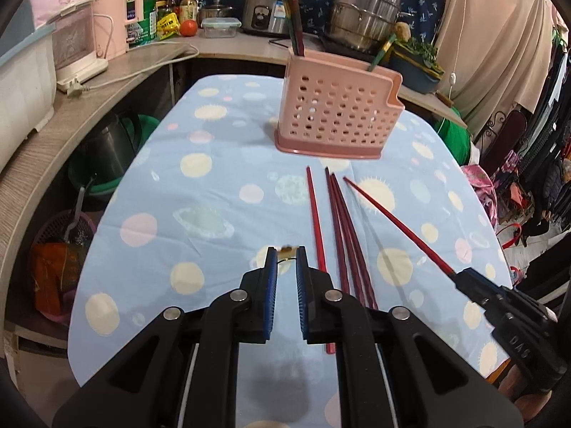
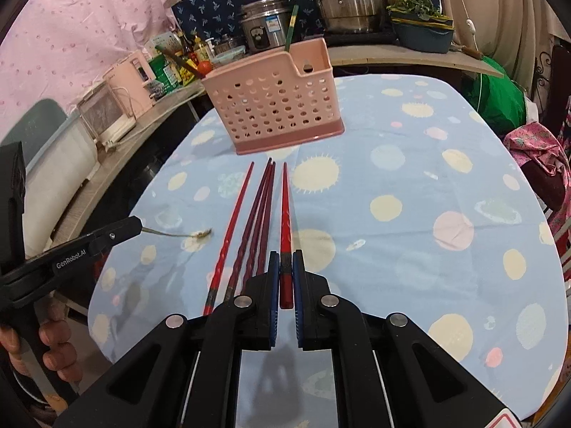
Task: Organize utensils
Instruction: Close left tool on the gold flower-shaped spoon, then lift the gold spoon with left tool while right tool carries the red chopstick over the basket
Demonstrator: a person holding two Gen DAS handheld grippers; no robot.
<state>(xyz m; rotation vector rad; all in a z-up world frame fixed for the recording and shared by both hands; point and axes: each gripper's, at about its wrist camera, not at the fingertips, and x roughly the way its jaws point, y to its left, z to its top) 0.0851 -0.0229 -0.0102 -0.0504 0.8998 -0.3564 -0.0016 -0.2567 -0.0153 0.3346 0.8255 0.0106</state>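
A pink perforated utensil holder [image 1: 337, 110] [image 2: 273, 107] stands on the blue patterned tablecloth [image 1: 200, 192], with several chopsticks upright in it [image 1: 294, 21]. Three dark red chopsticks [image 1: 342, 228] [image 2: 255, 214] lie side by side in front of it. My right gripper [image 2: 285, 260] [image 1: 460, 278] is shut on a fourth red chopstick [image 2: 284, 214] [image 1: 396, 221], lifted at an angle above the cloth. My left gripper [image 1: 285, 249] [image 2: 137, 226] is to the left of the chopsticks, jaws slightly apart, holding a thin dried stem [image 2: 178, 233] [image 1: 285, 249] at its tips.
A counter [image 1: 107, 85] curves around the table's far and left sides, with a rice cooker [image 1: 267, 7], steel pots [image 1: 367, 7], bottles, a tomato [image 1: 188, 27] and a vegetable basin [image 2: 421, 32]. Buckets and baskets [image 1: 60, 246] sit under the counter. Clothes hang at the right.
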